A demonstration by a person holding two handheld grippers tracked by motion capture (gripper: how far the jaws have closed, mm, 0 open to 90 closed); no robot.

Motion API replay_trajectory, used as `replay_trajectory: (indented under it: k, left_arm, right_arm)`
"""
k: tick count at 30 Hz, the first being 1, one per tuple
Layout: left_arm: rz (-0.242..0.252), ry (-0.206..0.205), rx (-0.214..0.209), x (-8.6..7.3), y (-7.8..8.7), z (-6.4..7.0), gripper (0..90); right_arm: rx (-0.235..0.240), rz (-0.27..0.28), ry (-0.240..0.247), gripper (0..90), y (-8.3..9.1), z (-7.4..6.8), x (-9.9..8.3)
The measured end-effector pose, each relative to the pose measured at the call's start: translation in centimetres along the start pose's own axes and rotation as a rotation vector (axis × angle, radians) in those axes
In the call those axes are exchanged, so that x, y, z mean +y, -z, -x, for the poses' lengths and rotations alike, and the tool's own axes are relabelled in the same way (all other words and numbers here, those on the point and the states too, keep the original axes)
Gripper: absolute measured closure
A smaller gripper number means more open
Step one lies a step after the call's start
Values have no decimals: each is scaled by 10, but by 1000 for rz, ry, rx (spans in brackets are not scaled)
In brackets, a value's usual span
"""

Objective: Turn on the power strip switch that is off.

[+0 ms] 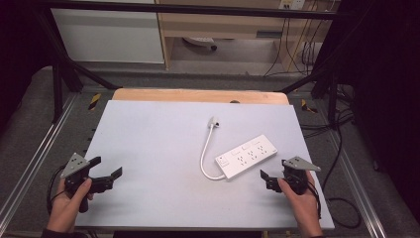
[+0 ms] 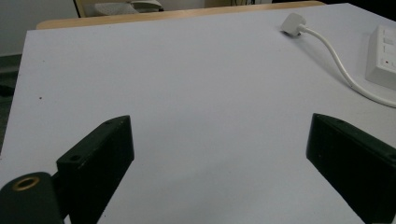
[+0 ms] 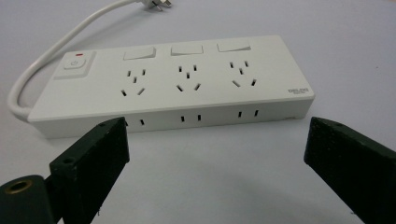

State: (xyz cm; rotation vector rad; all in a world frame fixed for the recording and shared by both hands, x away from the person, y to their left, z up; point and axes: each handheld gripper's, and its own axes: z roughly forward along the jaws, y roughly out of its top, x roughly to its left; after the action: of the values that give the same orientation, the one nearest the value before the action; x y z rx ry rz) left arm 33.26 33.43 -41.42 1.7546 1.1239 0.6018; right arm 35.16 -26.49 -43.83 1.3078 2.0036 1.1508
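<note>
White power strip [image 1: 246, 157] lying flat on the right half of the desk [image 1: 148, 148], its cord [image 1: 205, 148] curving away to a plug [image 1: 214, 121] farther back. Right claw [image 1: 270, 176], jaws apart, faces the strip's long side, just beside it. Left claw [image 1: 106, 171], jaws apart, rests well apart at the desk's left.

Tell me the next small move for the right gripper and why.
Probably ease the right gripper forward toward the white power strip. Its jaws stand wide open, empty, just short of the strip's long side, which lies flat on the table. The left gripper is open too, and far off.
</note>
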Motion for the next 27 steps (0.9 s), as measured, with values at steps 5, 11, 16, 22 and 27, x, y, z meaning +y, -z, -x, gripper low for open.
replay_trajectory:
  k: [5,11,16,22,27]
  left_arm:
    - [-5,0,-4,0,-1,-1,76]
    - [-13,0,-11,-1,-3,0,73]
    - [-25,-12,-9,0,-7,-1,79]
    - [-25,-16,-18,-1,-6,1,70]
    - [-34,-12,-23,-1,-7,0,70]
  right_arm:
    - [-15,15,2,62,0,0,0]
    - [-12,35,-14,57,3,-3,1]
    - [3,18,-55,39,1,-3,4]
    - [14,3,-51,33,4,-5,7]
    - [8,10,-57,45,7,-3,7]
